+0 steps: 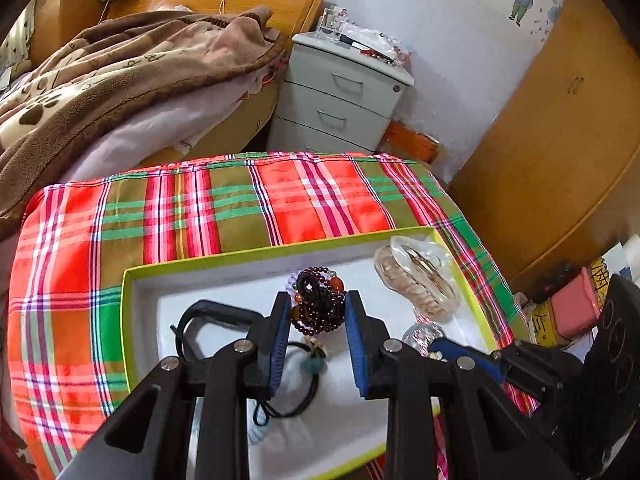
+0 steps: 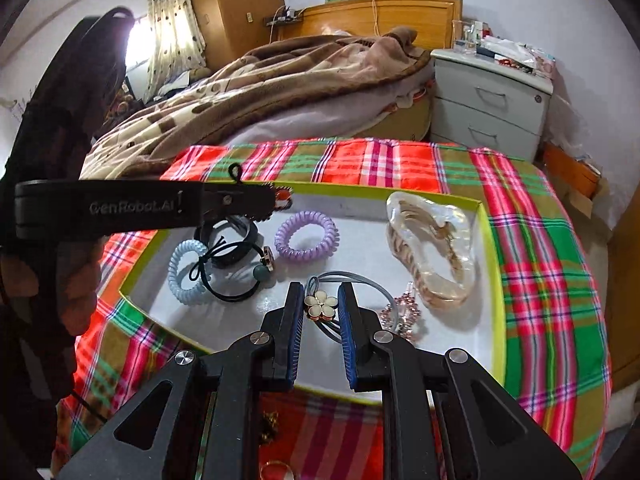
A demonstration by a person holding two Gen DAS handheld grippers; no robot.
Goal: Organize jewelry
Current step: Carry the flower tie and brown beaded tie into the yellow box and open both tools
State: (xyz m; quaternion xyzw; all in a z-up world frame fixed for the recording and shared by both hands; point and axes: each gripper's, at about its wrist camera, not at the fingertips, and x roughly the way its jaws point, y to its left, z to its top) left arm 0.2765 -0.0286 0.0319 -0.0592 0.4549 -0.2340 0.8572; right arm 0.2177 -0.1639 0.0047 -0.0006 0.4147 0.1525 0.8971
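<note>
A white tray with a lime-green rim (image 1: 280,249) (image 2: 491,280) lies on the plaid cloth. My left gripper (image 1: 317,299) (image 2: 276,200) is shut on a dark garnet bead bracelet (image 1: 320,314) (image 2: 282,197) and holds it above the tray's far left part. My right gripper (image 2: 321,289) (image 1: 440,351) is shut on a cream flower hair tie (image 2: 320,306) over the tray's near side, its grey elastic (image 2: 352,279) looping out beyond the pads.
In the tray lie a purple spiral tie (image 2: 306,236), a pale blue spiral tie (image 2: 186,276), a black tie with a teal bead (image 2: 240,278), a clear amber hair claw (image 2: 432,248) and a pink crystal clip (image 2: 400,314). Bed (image 2: 260,88) and grey nightstand (image 2: 488,104) stand behind.
</note>
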